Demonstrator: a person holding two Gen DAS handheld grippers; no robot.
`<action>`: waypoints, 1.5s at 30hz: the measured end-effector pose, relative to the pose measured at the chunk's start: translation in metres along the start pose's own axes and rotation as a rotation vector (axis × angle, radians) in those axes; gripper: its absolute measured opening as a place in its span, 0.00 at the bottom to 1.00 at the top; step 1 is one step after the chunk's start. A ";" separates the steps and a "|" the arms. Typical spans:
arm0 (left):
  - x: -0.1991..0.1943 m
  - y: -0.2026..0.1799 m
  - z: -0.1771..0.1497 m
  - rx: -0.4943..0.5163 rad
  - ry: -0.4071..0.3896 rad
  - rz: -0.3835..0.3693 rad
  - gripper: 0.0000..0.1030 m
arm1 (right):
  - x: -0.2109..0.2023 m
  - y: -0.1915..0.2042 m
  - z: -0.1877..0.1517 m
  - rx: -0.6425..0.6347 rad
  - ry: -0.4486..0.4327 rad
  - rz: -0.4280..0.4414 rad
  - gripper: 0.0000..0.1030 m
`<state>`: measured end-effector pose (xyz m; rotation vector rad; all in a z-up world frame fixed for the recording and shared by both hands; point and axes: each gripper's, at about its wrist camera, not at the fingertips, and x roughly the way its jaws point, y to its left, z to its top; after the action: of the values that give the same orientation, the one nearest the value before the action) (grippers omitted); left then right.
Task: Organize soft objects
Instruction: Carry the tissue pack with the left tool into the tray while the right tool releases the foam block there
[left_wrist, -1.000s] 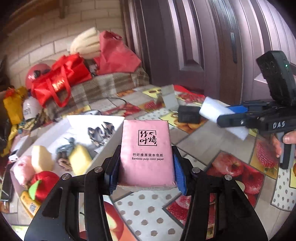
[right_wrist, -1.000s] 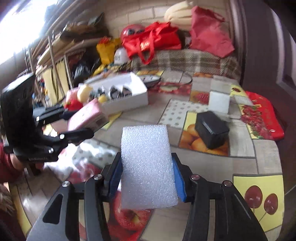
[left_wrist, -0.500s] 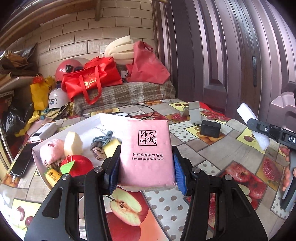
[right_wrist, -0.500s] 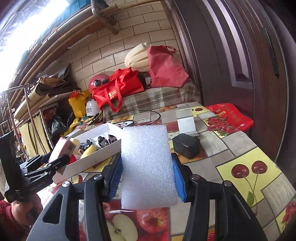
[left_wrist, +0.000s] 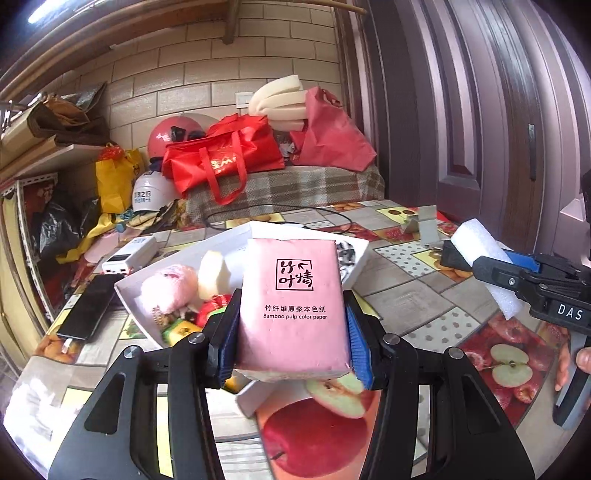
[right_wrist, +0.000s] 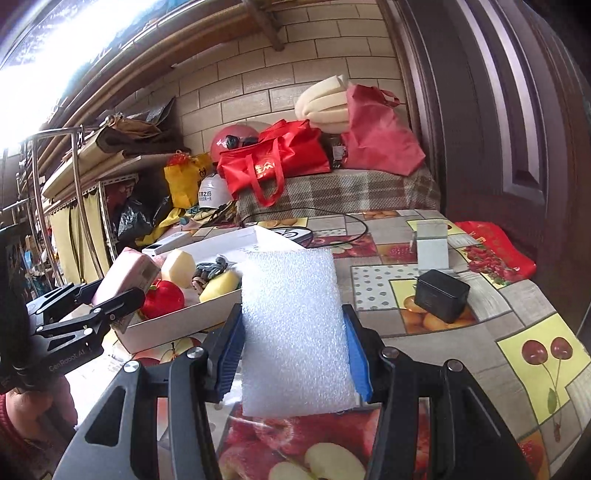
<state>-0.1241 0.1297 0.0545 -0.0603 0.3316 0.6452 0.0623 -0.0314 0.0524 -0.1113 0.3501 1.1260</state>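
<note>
My left gripper (left_wrist: 291, 343) is shut on a pink tissue pack (left_wrist: 293, 302) and holds it above the near end of the white box (left_wrist: 127, 299). The pack also shows in the right wrist view (right_wrist: 125, 275). My right gripper (right_wrist: 293, 356) is shut on a white foam block (right_wrist: 293, 328) above the table, to the right of the box (right_wrist: 173, 325); the foam block also shows in the left wrist view (left_wrist: 484, 262). In the box lie a pink plush (left_wrist: 166, 286), a pale foam piece (right_wrist: 179, 264), a red soft fruit (right_wrist: 162, 297), a yellow piece (right_wrist: 219, 284) and a knotted rope toy (right_wrist: 205, 273).
A black box (right_wrist: 441, 295) and a grey stand (right_wrist: 432, 243) sit on the fruit-pattern tablecloth (right_wrist: 535, 350) at the right. A phone (left_wrist: 90, 310) and a power bank (left_wrist: 129, 254) lie left of the white box. A cable (right_wrist: 314, 214), red bags and helmets are behind.
Both grippers have tilted up and pulled back a little, still holding the pack and the foam. The left one now sits lower, over the box's near end.
</note>
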 end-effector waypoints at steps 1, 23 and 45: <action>0.000 0.010 -0.001 -0.016 0.003 0.017 0.49 | 0.004 0.005 0.000 -0.010 0.003 0.006 0.49; 0.054 0.072 0.007 -0.050 0.095 0.044 0.49 | 0.099 0.088 0.022 -0.074 0.068 0.116 0.49; 0.139 0.099 0.032 -0.092 0.192 0.093 0.49 | 0.192 0.103 0.049 -0.035 0.147 0.052 0.49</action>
<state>-0.0701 0.2944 0.0446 -0.1963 0.4916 0.7485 0.0538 0.1923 0.0445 -0.2181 0.4666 1.1787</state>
